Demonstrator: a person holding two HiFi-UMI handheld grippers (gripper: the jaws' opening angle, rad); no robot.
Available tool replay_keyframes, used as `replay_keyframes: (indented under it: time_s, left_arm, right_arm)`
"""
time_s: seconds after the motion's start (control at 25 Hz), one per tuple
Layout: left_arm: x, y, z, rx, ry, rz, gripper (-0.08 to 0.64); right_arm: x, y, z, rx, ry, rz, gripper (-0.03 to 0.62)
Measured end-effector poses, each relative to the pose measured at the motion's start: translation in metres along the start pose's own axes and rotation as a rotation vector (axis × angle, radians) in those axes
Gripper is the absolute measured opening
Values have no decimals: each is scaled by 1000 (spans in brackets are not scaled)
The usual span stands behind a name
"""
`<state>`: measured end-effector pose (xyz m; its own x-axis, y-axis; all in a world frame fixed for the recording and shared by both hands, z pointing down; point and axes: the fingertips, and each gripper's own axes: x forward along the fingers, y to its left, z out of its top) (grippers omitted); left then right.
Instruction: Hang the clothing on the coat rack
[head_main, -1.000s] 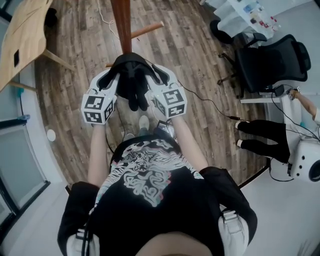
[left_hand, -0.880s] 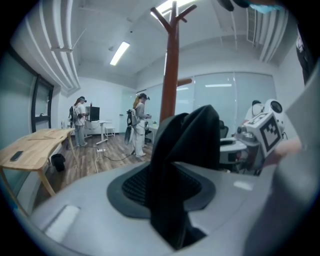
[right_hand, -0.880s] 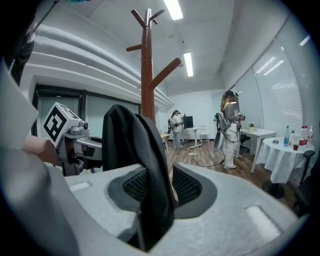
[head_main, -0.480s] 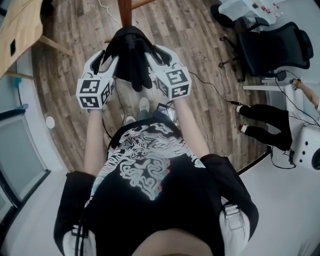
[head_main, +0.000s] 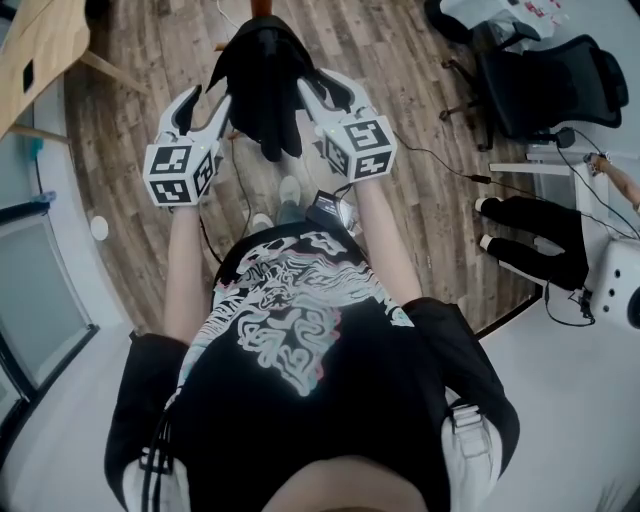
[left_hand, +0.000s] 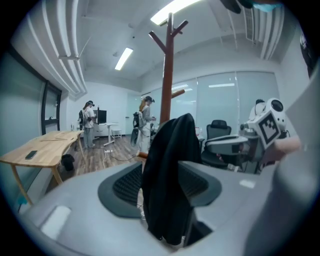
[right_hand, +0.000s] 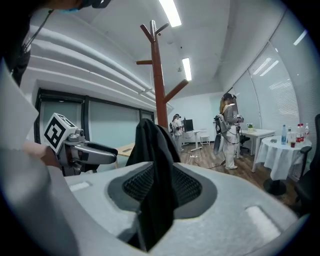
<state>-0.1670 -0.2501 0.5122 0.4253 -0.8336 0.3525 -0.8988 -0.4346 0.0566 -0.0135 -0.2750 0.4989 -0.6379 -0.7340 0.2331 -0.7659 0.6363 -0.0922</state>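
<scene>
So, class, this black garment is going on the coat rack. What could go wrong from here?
1. The jaws of the left gripper are opening with the black garment between them; if the coat rack has not caught it, that side may sag, leaving only the right gripper pinching it.
2. The garment is bunched, so it could slip off and fall to the floor.
</scene>
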Motion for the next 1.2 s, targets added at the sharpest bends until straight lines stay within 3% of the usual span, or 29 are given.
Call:
replay_keyframes:
  time_s: [0.24,0.4,0.44,0.52,0.56,0.72,0.96,1.2]
  left_arm:
    - [-29,-26,-6,18,-8,-47,187]
    - [-62,-28,-13,-12,-41,-27,182]
    - [-71,-28,-14,-11,-49,-21,148]
    - [-88,-30,-10,24,-68,-2,8]
    - [-95,-32,-8,49,-75,12,-11]
    - [-113,-33,-8,98,-70,43,-11]
    - [-129,-51,-22,103,-31,3,-11]
    - [-131,-67,-5,99,-48,-25,-11]
  right_arm:
    - [-30,24,-8,16,-10,47,111]
    - [-48,56,-9,-1,-27,83,107]
    - [-54,62,-7,-5,-41,75,99]
    - [-65,69,-2,-12,-73,45,8]
    - [-70,73,0,-17,-82,33,5]
    - [-85,87,4,-43,-100,-6,0]
    - [-109,104,-2,-35,-79,-47,0]
    - [-120,108,8,-54,-85,-48,0]
